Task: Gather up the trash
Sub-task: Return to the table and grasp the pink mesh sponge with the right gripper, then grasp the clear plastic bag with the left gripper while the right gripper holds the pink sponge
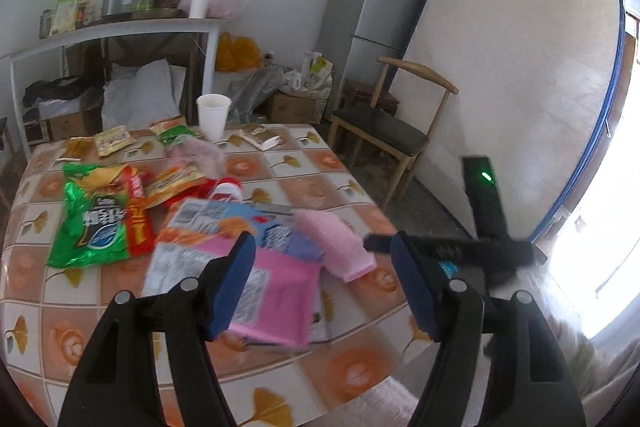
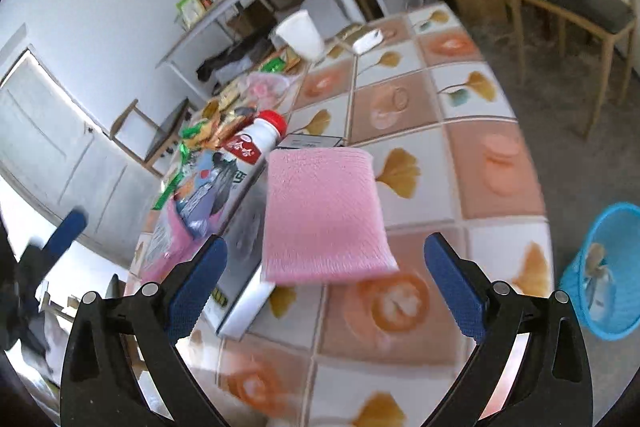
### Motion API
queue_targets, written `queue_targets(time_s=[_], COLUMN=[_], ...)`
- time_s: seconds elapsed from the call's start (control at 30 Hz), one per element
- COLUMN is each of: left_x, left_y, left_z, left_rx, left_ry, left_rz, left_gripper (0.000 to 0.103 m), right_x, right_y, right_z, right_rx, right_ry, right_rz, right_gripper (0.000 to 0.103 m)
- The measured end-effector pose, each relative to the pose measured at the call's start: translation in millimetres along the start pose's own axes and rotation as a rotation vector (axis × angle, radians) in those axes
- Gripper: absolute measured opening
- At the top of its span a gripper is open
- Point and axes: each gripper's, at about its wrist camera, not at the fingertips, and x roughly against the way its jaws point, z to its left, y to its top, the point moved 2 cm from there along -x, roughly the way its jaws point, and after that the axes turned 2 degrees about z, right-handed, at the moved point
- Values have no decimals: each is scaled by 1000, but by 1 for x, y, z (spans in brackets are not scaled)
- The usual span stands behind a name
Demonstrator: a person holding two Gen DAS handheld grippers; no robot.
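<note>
A pink foam pad [image 2: 324,215] lies on the tiled table [image 2: 492,163], just ahead of my open right gripper [image 2: 326,267]; it also shows in the left wrist view [image 1: 340,247]. My left gripper [image 1: 324,267] is open above a pink packet [image 1: 280,291] and printed wrappers [image 1: 224,223]. A green snack bag [image 1: 96,223], a white bottle with a red cap [image 2: 256,139], a white paper cup [image 1: 214,115] and several small wrappers [image 1: 114,139] lie further back. The right gripper's body [image 1: 480,239] shows in the left wrist view.
A blue waste basket [image 2: 600,275] stands on the floor right of the table. A wooden chair [image 1: 392,131], a fridge [image 1: 376,15] and a leaning mattress [image 1: 520,99] are beyond the table. A cluttered shelf [image 1: 120,23] is at the back left.
</note>
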Motion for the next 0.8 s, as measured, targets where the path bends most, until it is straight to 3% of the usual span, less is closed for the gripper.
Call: queue_targets(time_s=[0.27,0.43,0.67,0.8], left_x=[14,13,17,18], left_y=[-23,-30,-31,-22], left_z=[15,26,46,61], left_rx=[-34,-11,55,100], left_ry=[-22,-15,-7,1], left_rz=[-22,-19,-26,-24], left_gripper=[68,68,68,68], right_x=[-33,-39,-29,-13], right_y=[8,4,0,-7], right_z=[1,6,4,4], right_rx=[-37,-39,-78,-54], right_ry=[6,-8,-42,-111], right_rz=[100,132,116,91], right_gripper=[95,80,77,77])
